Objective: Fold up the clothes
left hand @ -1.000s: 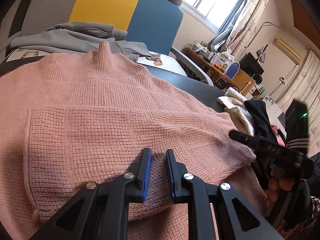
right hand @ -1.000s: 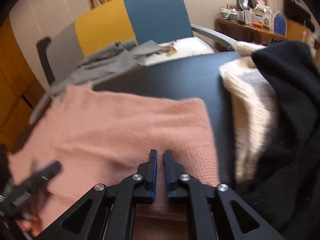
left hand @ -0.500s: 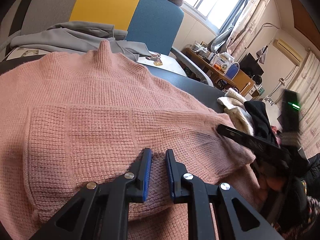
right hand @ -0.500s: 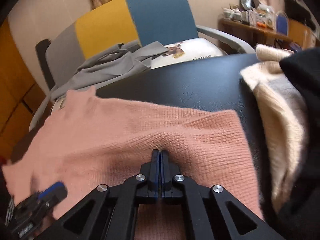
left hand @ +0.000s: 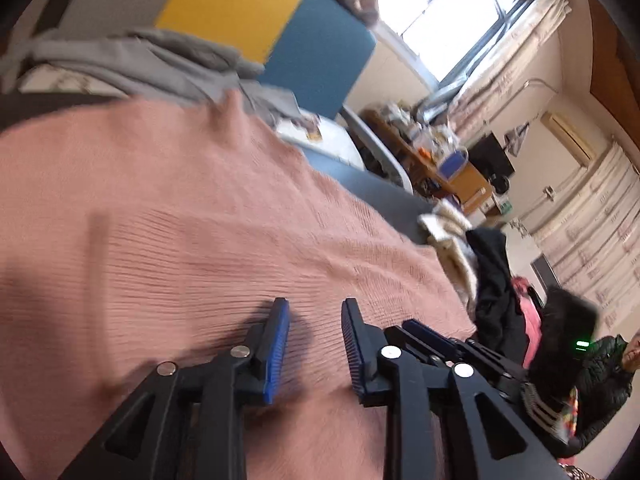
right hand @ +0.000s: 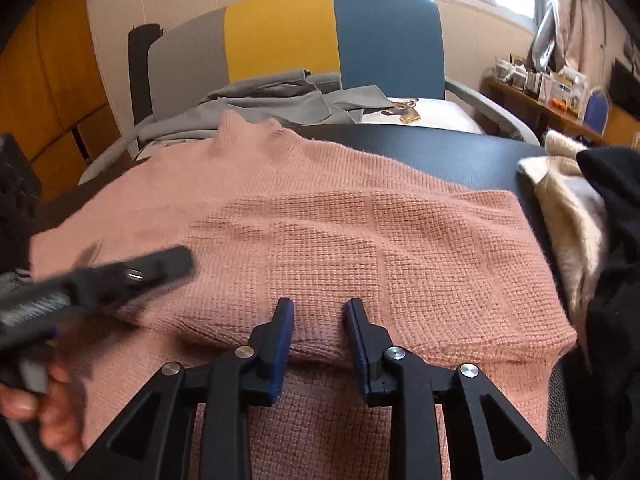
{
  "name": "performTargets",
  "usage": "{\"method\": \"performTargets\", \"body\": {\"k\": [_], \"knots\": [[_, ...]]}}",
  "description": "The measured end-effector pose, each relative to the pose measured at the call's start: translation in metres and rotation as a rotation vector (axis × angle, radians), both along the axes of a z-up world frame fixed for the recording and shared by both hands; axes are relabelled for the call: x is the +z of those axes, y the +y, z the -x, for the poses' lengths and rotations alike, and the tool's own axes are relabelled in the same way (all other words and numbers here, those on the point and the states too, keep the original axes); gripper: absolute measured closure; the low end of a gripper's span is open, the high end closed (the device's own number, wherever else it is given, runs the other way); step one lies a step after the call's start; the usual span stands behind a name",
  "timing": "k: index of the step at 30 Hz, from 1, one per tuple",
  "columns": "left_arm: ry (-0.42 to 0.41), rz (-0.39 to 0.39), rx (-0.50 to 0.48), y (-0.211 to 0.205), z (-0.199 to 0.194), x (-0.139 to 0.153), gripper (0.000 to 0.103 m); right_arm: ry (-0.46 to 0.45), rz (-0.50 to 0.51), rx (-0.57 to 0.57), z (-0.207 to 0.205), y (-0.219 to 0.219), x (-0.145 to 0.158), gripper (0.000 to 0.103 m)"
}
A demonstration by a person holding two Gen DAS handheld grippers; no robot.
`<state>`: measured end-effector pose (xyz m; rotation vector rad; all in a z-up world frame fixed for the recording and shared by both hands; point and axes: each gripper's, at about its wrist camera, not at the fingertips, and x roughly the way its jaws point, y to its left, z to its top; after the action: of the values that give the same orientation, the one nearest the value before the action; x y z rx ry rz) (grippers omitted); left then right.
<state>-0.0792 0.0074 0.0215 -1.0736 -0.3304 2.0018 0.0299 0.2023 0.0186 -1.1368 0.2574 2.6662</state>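
tricolour chair [right hand: 332, 36] | dark table [right hand: 448, 152] | cluttered desk [right hand: 552, 96] | window [left hand: 448, 12]

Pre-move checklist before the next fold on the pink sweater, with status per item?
1. Left hand-held gripper open, nothing clamped: ok.
2. Right hand-held gripper open, nothing clamped: ok.
3. Pink sweater lying on the black table, bottom part already folded up over the body: ok.
4. Folded edge flat and even: cannot tell, the left side is blurred.
5. Cream garment and black garment clear of the sweater's right edge: not ok, they crowd it.
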Motion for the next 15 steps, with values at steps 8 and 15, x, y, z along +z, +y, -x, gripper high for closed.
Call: {"method": "performTargets", "body": {"k": [8, 15], "knots": [[0.022, -0.099, 0.326, -0.156, 0.008, 0.03, 0.072, 0.004, -0.004, 0.0, 0.002, 0.0, 0.0, 0.074], [0.091, -0.204, 0.776, -0.324, -0.019, 0.044, 0.069, 0.007, 0.007, 0.0, 0.001, 0.0, 0.001, 0.074]]}}
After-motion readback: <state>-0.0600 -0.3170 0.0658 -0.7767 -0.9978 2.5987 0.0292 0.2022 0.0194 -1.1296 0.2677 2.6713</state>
